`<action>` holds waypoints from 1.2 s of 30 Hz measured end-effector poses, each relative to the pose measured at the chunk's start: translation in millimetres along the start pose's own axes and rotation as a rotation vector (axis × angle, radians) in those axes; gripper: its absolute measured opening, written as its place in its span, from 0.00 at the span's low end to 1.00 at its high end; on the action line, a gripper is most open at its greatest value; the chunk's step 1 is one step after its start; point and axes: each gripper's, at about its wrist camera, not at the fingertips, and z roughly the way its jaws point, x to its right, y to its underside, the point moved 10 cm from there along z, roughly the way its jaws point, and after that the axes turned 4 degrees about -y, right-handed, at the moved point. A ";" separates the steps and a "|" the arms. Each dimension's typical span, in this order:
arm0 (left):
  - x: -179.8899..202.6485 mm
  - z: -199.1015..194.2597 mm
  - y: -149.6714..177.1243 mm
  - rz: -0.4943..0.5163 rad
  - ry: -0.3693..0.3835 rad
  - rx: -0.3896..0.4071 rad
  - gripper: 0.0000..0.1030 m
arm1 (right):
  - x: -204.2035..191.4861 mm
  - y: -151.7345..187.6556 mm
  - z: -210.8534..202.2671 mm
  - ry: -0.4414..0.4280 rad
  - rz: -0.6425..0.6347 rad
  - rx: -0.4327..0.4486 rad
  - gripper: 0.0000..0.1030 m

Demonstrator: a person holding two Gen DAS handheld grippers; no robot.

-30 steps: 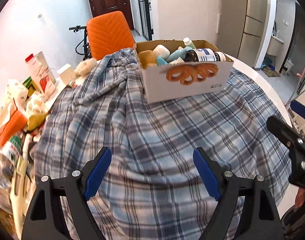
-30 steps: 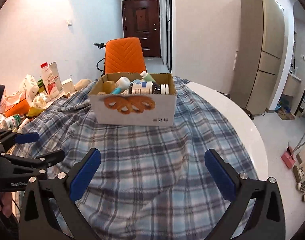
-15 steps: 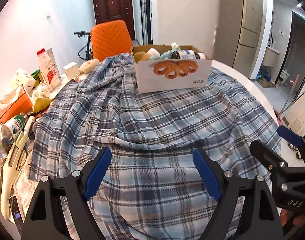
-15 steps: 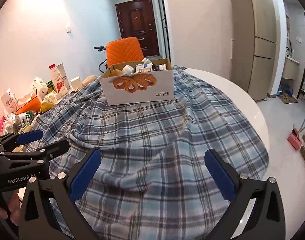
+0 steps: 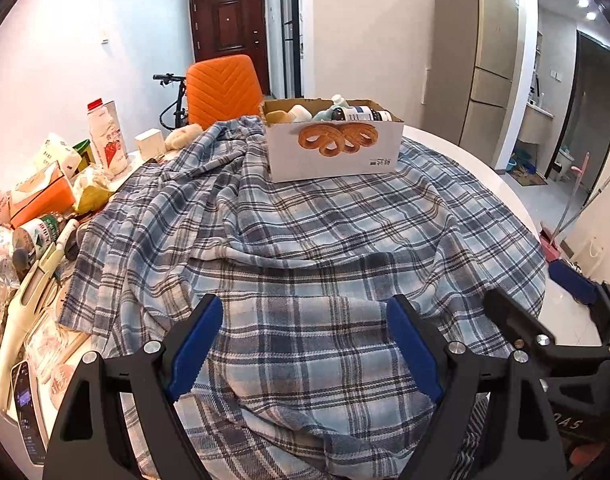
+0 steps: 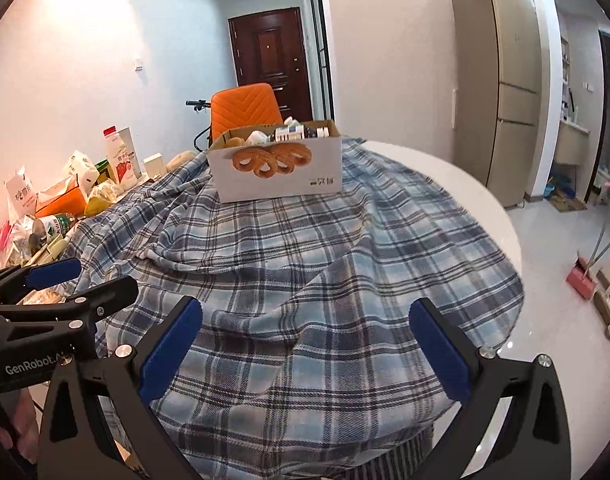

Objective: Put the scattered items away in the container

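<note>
Both grippers hang back over the near edge of one plaid blanket point(image 5: 305, 240), empty.

I see one round white table point(image 6: 465, 184) under it, then one cardboard box point(image 5: 333, 152) at the far side holding several bottles, too packed to count. Left gripper point(image 5: 305, 344) and right gripper point(image 6: 305, 344) each have jaws spread wide, gripping nothing. No loose item shows on the blanket, so tidying looks done. My worry: the clutter pile point(image 5: 45, 200) beside the blanket could tempt a wrong grab, or a low finger could snag the cloth and drag the box.
</note>
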 end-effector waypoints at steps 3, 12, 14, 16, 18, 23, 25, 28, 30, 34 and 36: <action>0.0 5.3 2.6 -0.003 -0.002 -0.002 0.83 | 3.3 5.9 7.2 0.006 0.015 -0.033 1.00; 0.4 17.2 12.8 -0.025 0.015 -0.054 0.83 | 1.8 8.9 3.7 0.064 -0.039 -0.020 1.00; -1.1 15.5 12.5 -0.028 0.000 -0.050 0.83 | 0.0 8.7 2.4 0.065 -0.046 -0.017 1.00; -3.0 15.0 12.8 -0.035 -0.007 -0.049 0.83 | -2.5 8.7 1.0 0.058 -0.052 -0.012 1.00; -3.7 16.0 13.2 -0.033 -0.015 -0.052 0.83 | -3.6 8.8 0.4 0.057 -0.056 -0.012 1.00; -2.8 17.9 13.9 -0.014 -0.033 -0.052 0.83 | -1.1 9.1 1.6 0.060 -0.052 -0.012 1.00; -1.6 18.5 14.2 -0.017 -0.026 -0.053 0.83 | -0.9 8.8 1.5 0.054 -0.046 -0.009 1.00; -0.5 17.6 15.4 0.031 -0.077 -0.046 0.84 | -1.0 9.7 2.6 0.061 -0.054 -0.012 1.00; -1.2 17.0 15.5 0.030 -0.083 -0.043 0.84 | -1.3 10.1 3.0 0.056 -0.048 -0.012 1.00; -4.6 14.4 14.8 0.012 -0.067 -0.034 0.84 | -3.6 10.0 2.0 0.049 -0.049 -0.009 1.00; -5.4 13.1 13.6 0.017 -0.073 -0.027 0.84 | -4.0 10.1 1.8 0.049 -0.049 -0.006 1.00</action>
